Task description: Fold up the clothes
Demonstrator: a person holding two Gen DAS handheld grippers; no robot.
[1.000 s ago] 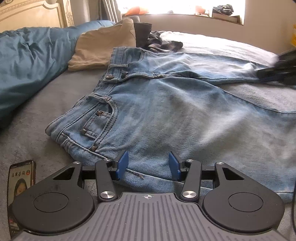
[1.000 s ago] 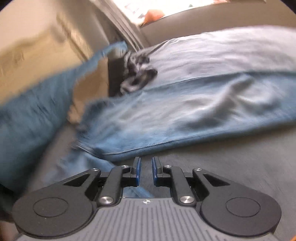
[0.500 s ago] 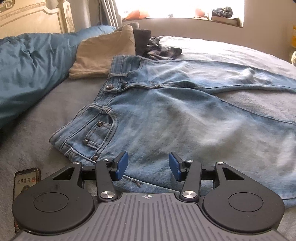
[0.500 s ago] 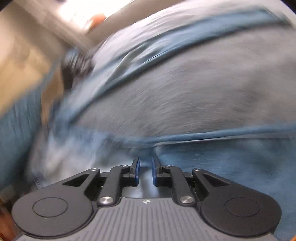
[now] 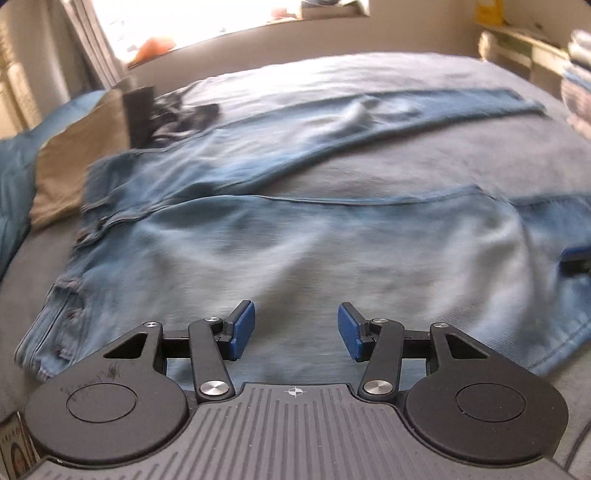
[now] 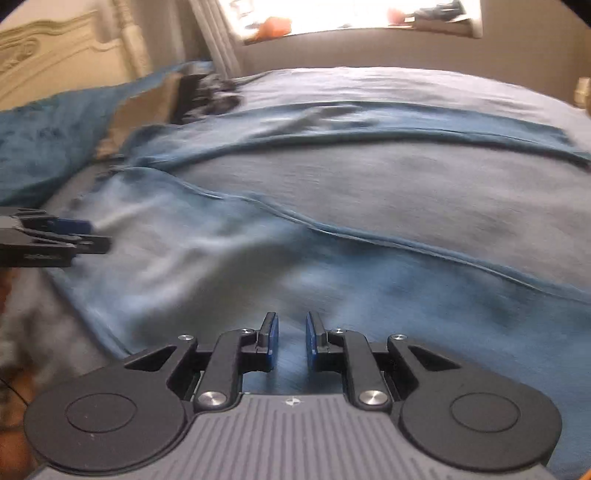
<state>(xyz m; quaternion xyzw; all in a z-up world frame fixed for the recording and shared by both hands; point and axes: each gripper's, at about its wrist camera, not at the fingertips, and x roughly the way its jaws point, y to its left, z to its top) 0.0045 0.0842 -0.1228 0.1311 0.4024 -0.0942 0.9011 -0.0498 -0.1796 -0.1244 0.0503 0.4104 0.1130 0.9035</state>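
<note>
Jeans (image 5: 295, 236): one pair, flat | left gripper (image 5: 296, 330): jaws released | right gripper (image 6: 291, 341): jaws narrowly parted, empty

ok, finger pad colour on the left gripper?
Blue pads, clearest in the left wrist view.

**I'm in a bedroom at home**

I'm working over a bed (image 5: 424, 155) spread with a grey sheet, its carved cream headboard (image 6: 62, 59) at the far left corner. A teal duvet (image 6: 48, 144) is bunched along the left edge beside a tan pillow (image 5: 70, 162). Past the far edge, a bright window sill (image 6: 369, 27) holds odds and ends, with curtains (image 6: 218, 37) hanging at its left.
</note>
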